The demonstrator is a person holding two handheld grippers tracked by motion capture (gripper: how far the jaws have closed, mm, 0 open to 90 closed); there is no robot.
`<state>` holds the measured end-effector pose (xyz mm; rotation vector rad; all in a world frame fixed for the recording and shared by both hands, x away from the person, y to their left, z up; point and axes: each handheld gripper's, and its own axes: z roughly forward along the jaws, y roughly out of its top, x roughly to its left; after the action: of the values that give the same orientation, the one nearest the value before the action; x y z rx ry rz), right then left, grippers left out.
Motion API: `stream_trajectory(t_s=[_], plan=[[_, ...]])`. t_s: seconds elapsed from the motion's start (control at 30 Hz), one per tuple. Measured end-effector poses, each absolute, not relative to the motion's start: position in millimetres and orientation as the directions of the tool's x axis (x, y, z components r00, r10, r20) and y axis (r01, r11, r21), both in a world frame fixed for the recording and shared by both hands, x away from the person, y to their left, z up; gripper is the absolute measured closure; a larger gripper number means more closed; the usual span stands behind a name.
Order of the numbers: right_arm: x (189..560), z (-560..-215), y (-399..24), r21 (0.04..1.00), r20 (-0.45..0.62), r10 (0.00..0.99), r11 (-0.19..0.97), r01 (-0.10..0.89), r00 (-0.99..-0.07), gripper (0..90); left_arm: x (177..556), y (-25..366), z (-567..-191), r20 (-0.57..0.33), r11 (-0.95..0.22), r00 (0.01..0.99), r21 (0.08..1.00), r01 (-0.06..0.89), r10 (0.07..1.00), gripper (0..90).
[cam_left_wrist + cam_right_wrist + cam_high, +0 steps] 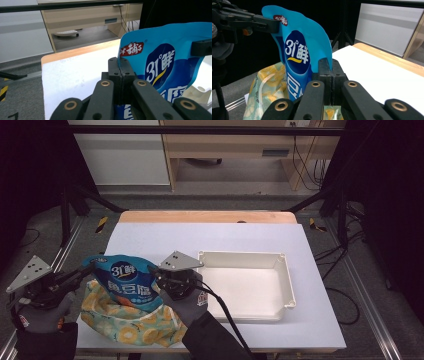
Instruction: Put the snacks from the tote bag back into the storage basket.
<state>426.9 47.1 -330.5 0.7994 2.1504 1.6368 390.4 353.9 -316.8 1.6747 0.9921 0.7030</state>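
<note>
Both grippers are clamped on the blue pouch (131, 281), the left gripper (121, 65) pinching its left edge, the right gripper (332, 65) its right edge. The pouch stands upright in the yellow-patterned bag (131, 327) at the tabletop's (210, 237) near left. Uneven pulling could tear the film, or a thin edge might slip free and drop.

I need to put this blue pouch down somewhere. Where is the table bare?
Free: inside the white tray, and the bare strip of table behind it. Crowded: the near left corner, where the yellow patterned bag lies under the blue pouch.
</note>
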Motion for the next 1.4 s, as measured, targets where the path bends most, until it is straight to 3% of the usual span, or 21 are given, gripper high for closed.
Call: stream_trajectory(t_s=[0.7, 1.4], plan=[[426, -317, 49, 0.956, 0.062, 0.603, 0.194, 0.222, -0.795, 90.0, 382, 354, -310, -0.025, -0.102, 0.472, 0.965, 0.24, 0.881, 90.0], [419, -275, 42, 0.969, 0.023, 0.589, 0.185, 0.162, -0.808, 90.0, 368, 352, -269, 0.004, -0.105, 0.494, 0.979, 0.177, 0.87, 90.0]])
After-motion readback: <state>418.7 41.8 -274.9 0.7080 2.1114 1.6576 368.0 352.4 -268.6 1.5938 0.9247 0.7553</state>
